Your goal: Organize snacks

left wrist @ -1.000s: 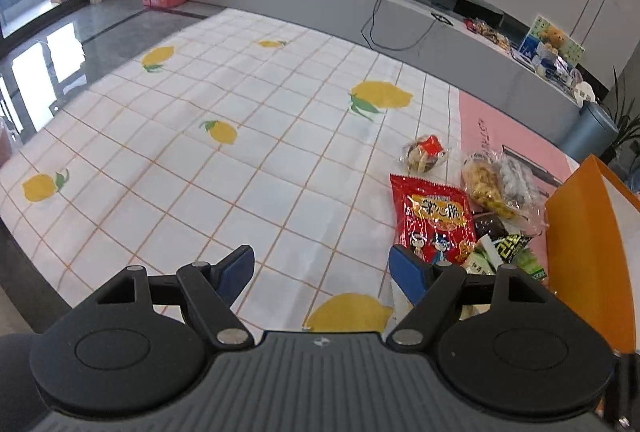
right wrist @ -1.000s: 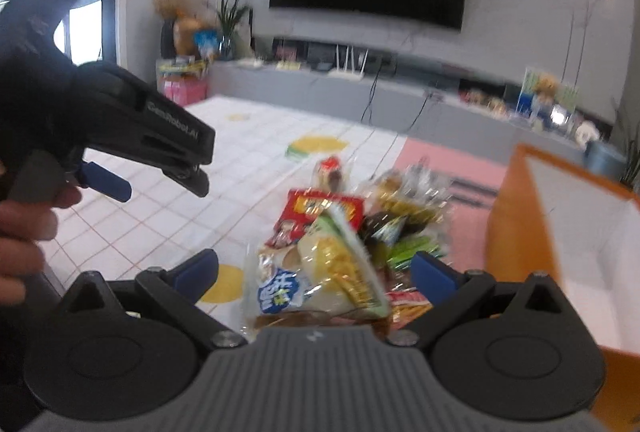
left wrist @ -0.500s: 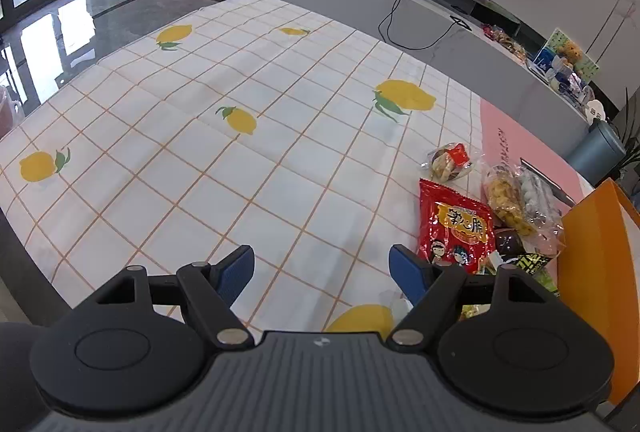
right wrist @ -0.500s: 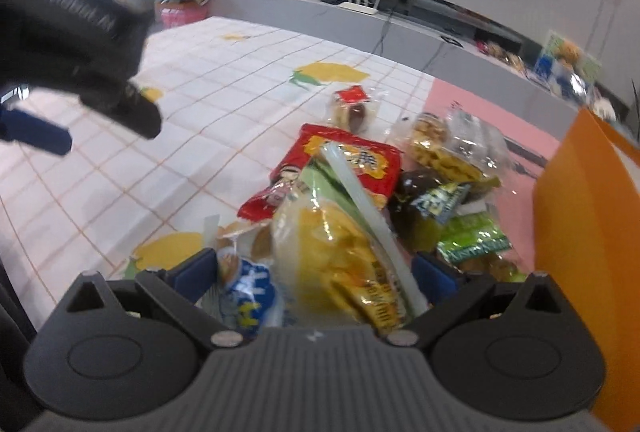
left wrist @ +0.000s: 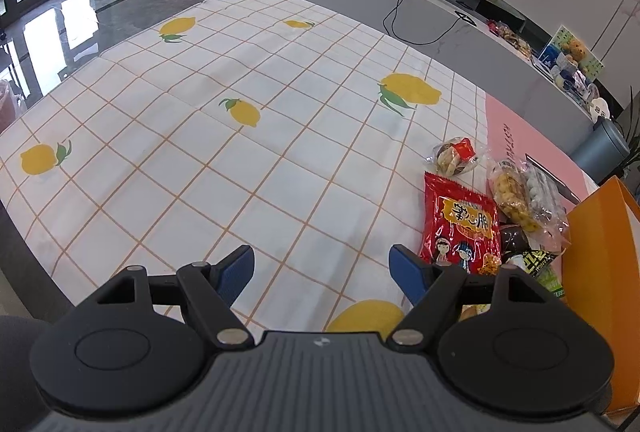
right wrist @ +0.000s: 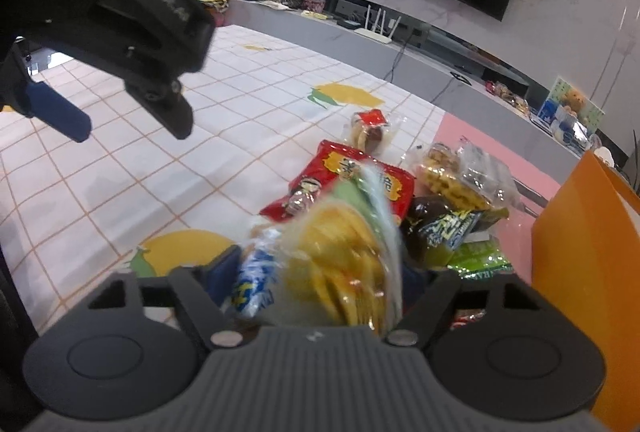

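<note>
Right claw (right wrist: 316, 272) clamping blurred yellow chip bag (right wrist: 340, 264), blue-white label

Your right tongs (right wrist: 320, 268) have closed on the yellow chip bag (right wrist: 344, 264), which was loose between the pads a second ago. Your left tongs (left wrist: 322, 266) have drifted further from the orange box (left wrist: 604, 272).

Bare cloth (left wrist: 208, 168) left, snack heap (left wrist: 480, 216) and orange box (left wrist: 604, 264) right
</note>
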